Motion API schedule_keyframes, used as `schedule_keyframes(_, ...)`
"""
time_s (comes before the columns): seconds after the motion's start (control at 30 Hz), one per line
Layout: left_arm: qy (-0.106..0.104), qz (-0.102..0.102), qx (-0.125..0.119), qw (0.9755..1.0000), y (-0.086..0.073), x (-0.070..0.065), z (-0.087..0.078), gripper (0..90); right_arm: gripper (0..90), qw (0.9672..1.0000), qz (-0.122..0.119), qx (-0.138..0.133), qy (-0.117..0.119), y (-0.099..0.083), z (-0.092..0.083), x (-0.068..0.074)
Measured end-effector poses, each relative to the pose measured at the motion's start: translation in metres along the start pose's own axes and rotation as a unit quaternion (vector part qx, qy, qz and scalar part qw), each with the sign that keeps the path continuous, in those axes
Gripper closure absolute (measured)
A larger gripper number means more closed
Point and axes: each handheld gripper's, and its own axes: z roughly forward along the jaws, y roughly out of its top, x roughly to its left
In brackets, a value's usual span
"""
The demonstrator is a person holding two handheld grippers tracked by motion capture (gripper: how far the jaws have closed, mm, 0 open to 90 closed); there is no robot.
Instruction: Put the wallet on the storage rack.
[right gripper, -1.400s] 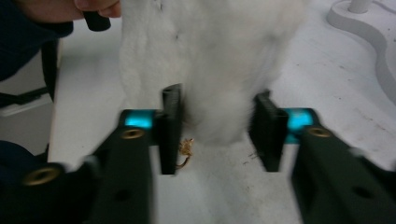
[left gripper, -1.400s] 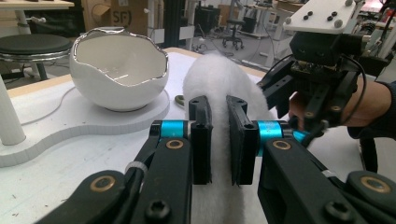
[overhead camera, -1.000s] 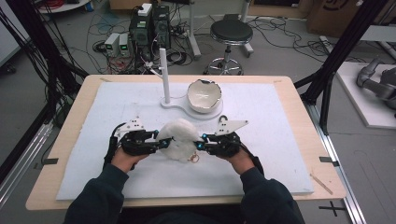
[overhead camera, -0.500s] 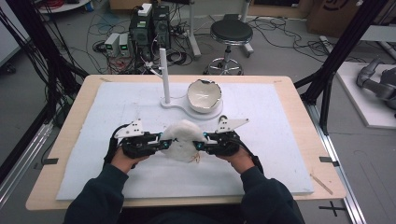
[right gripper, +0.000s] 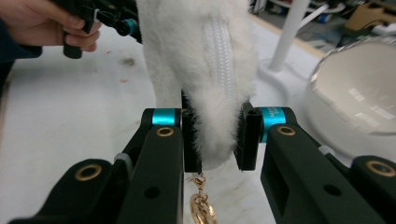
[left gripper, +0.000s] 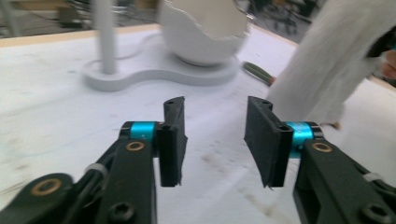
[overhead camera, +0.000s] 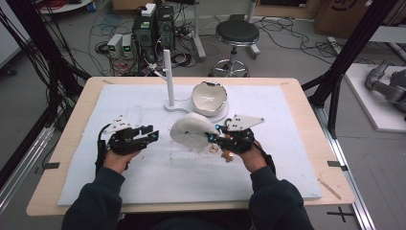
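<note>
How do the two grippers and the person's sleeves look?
Both the left gripper and the right gripper are black, with flat black pads, teal collars and brass-coloured rivets. Each carries a grey three-cornered plate on top. The sleeves are dark navy.

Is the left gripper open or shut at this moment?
Open. The left gripper has a clear gap between its black fingers, nothing in it; the white fluffy pouch hangs apart, in the right gripper.

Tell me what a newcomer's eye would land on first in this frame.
Probably the fluffy white pouch mid-table, pinched at one edge by the right gripper, with a gold clasp dangling beneath. Next, the left gripper, jaws open and apart from the pouch, having just opened with nothing between them. Behind stands a white egg-shaped bowl beside an upright post.
</note>
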Motion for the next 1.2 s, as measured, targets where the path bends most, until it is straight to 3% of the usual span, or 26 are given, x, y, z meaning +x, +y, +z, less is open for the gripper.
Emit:
schedule_keyframes(0.07, 0.007, -0.015, -0.007, 0.9998, -0.001, 0.006, -0.004, 55.1, 77.1, 1.0000, -0.004, -0.004, -0.006, 0.007, 0.000, -0.005)
schedule_keyframes(0.2, 0.026, -0.034, -0.010, 0.9990, -0.001, 0.016, -0.008, 42.8, 77.1, 0.9996, -0.023, 0.001, -0.018, 0.027, 0.008, -0.021)
schedule_keyframes(0.33, 0.057, -0.022, -0.013, 0.9981, -0.002, 0.020, -0.010, 24.7, 77.0, 0.9988, -0.036, 0.019, -0.028, 0.048, 0.015, -0.037)
schedule_keyframes(0.37, 0.057, -0.022, -0.013, 0.9981, -0.002, 0.020, -0.010, 24.4, 77.0, 0.9988, -0.036, 0.019, -0.028, 0.048, 0.015, -0.037)
schedule_keyframes(0.4, 0.062, -0.016, -0.022, 0.9977, -0.001, 0.022, -0.014, 24.2, 77.0, 0.9979, -0.047, 0.024, -0.037, 0.060, 0.017, -0.048)
schedule_keyframes(0.47, 0.063, -0.012, -0.026, 0.9976, -0.001, 0.024, -0.016, 24.2, 77.0, 0.9973, -0.054, 0.027, -0.042, 0.068, 0.018, -0.055)
schedule_keyframes(0.5, 0.067, -0.010, -0.029, 0.9973, -0.001, 0.026, -0.019, 24.2, 77.0, 0.9958, -0.069, 0.031, -0.052, 0.073, 0.019, -0.061)
schedule_keyframes(0.7, 0.068, -0.014, -0.021, 0.9974, -0.002, 0.028, -0.020, 24.7, 76.8, 0.9926, -0.087, 0.042, -0.074, 0.088, 0.022, -0.084)
schedule_keyframes(0.8, 0.063, -0.012, -0.013, 0.9978, -0.003, 0.027, -0.018, 25.2, 76.8, 0.9873, -0.110, 0.052, -0.102, 0.090, 0.026, -0.095)
schedule_keyframes(0.9, 0.063, -0.012, -0.013, 0.9979, -0.003, 0.027, -0.018, 25.5, 76.8, 0.9849, -0.114, 0.057, -0.117, 0.086, 0.029, -0.103)
schedule_keyframes(0.93, 0.063, -0.014, -0.015, 0.9978, -0.003, 0.027, -0.018, 25.5, 76.8, 0.9812, -0.118, 0.074, -0.133, 0.081, 0.032, -0.111)
schedule_keyframes(1.07, 0.064, -0.016, -0.013, 0.9977, -0.003, 0.028, -0.018, 25.7, 76.8, 0.9753, -0.128, 0.094, -0.153, 0.074, 0.035, -0.119)
schedule_keyframes(1.1, 0.064, -0.016, -0.013, 0.9977, -0.003, 0.028, -0.018, 25.8, 76.8, 0.9753, -0.128, 0.094, -0.153, 0.074, 0.035, -0.119)
schedule_keyframes(1.2, 0.063, -0.017, -0.010, 0.9978, -0.003, 0.028, -0.017, 26.0, 76.8, 0.9652, -0.156, 0.131, -0.164, 0.068, 0.039, -0.122)
